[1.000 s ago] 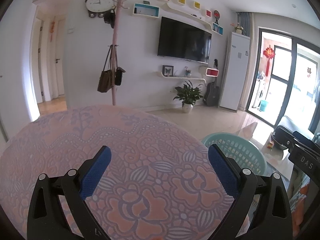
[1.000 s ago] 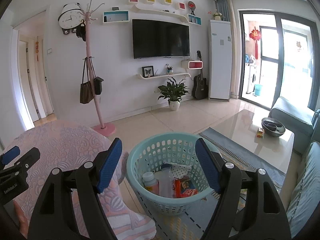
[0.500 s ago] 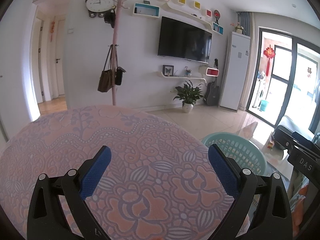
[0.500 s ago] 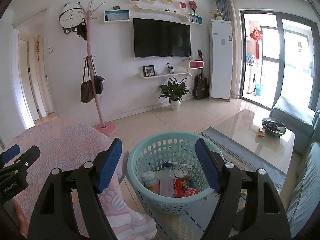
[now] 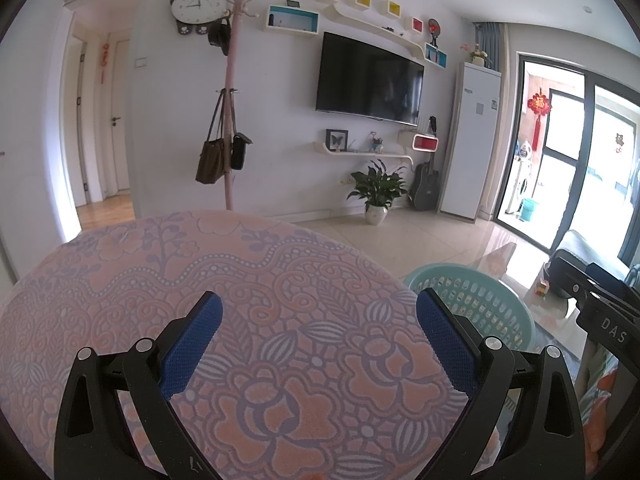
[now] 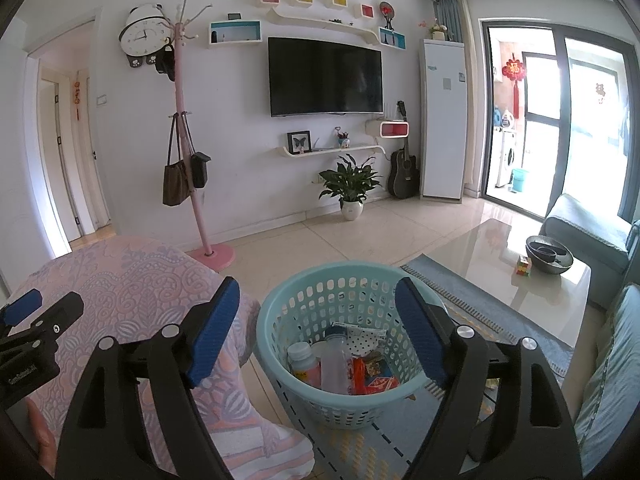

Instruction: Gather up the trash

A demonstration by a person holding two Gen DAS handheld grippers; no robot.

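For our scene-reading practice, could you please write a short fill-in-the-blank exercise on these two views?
1. The trash lies inside a teal plastic ____.
2. Both the left hand-held gripper and the right hand-held gripper hold ____.
3. The pink floral cover lies under the ____ hand-held gripper.
4. The dark bowl sits on the glossy ____.

Missing words: basket; nothing; left; table

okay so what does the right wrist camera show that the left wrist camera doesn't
Only the right wrist view shows inside the teal basket: a white-capped bottle, a clear bottle and red wrappers. It also shows the coat stand's pink base.

Only the left wrist view shows the wide top of the pink patterned cover.

Both show the basket, the TV and the potted plant. The left gripper and the right gripper are open and empty.
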